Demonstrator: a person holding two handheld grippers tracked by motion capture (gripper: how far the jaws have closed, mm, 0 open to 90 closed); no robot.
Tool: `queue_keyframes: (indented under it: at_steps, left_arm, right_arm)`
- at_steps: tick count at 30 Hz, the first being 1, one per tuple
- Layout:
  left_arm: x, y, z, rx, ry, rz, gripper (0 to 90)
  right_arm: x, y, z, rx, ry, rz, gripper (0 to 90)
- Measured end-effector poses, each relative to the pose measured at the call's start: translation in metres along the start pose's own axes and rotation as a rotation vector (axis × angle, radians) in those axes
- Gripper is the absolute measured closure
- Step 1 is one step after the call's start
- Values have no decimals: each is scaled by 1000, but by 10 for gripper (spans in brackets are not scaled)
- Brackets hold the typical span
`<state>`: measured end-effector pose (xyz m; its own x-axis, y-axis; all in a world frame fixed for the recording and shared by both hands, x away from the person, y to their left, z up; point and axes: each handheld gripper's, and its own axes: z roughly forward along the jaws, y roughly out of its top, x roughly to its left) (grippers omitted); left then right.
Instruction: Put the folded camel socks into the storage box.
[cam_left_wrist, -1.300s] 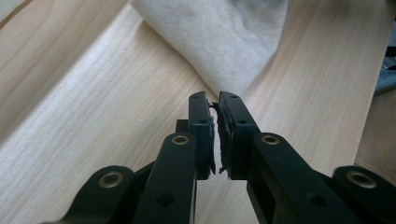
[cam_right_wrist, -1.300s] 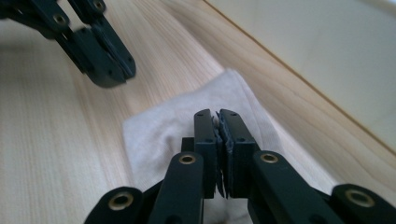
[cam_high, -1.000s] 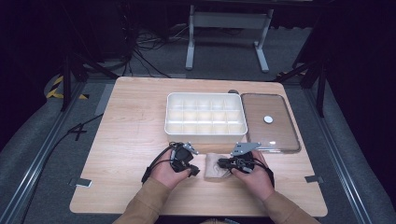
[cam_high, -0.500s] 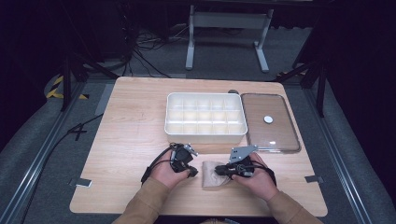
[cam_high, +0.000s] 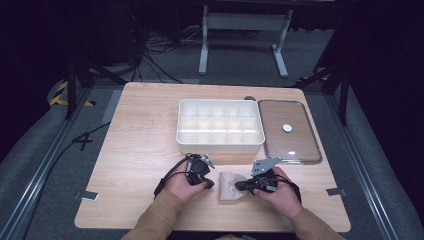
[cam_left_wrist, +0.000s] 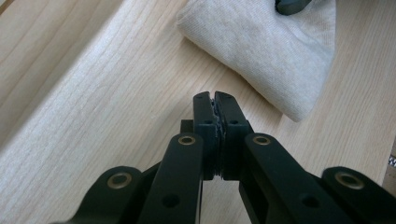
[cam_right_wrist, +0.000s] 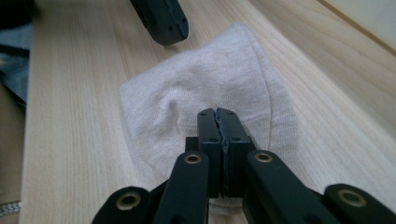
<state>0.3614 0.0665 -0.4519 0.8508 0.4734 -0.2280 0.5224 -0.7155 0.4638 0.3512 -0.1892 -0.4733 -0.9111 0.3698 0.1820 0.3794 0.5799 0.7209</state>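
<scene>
A small folded beige cloth (cam_high: 227, 181) lies on the wooden table (cam_high: 145, 150) near the front edge, between my two hands. My left gripper (cam_high: 210, 184) rests just left of the cloth (cam_left_wrist: 261, 42). Its jaws (cam_left_wrist: 215, 95) have just been closing and now stand shut with nothing between them, tips short of the fabric's edge. My right gripper (cam_high: 238, 186) points left over the cloth's right side. Its jaws (cam_right_wrist: 217, 112) have also just been closing and are shut above the fabric (cam_right_wrist: 196, 79), with no fold visibly pinched. In the right gripper view, the left gripper's tip (cam_right_wrist: 161, 18) shows beyond the cloth.
A white tray (cam_high: 220, 146) divided into several compartments sits at the table's middle. Right of it lies a clear lid (cam_high: 290, 145) with a white knob (cam_high: 287, 128). Bare wood stretches left of the tray and along the front corners.
My right gripper has crept a little left onto the cloth. The left hand has stayed in place.
</scene>
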Motion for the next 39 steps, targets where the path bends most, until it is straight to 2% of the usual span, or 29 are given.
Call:
queue_keyframes:
  at_steps: [1, 5, 8, 16, 21, 25, 30, 34, 39]
  left_arm:
    - [-1, 1, 1, 4, -4, -6, 883]
    - [-2, 4, 7, 24, 6, 12, 880]
    - [-3, 6, 9, 24, 0, 24, 876]
    - [-7, 12, 14, 15, -22, 43, 885]
    - [-10, 14, 16, 9, -19, 60, 890]
    - [-12, 16, 16, -4, -22, 76, 887]
    - [-15, 19, 14, -21, -20, 100, 876]
    - [-20, 22, 12, -39, -9, 124, 875]
    - [-26, 24, 9, -47, -17, 143, 848]
  right_arm:
    - [-2, -2, -1, -6, 2, 5, 900]
    - [0, -3, -2, -8, -14, -11, 900]
    - [1, -4, -2, -16, -25, -21, 900]
    - [-1, -8, -2, -45, -4, -13, 900]
    - [2, -9, -2, -49, -24, -30, 900]
    - [6, -6, -2, -30, -50, -53, 900]
    - [16, 1, 0, 22, -109, -121, 899]
    - [20, 5, 1, 47, -129, -145, 899]
    - [23, 8, 5, 47, -122, -151, 899]
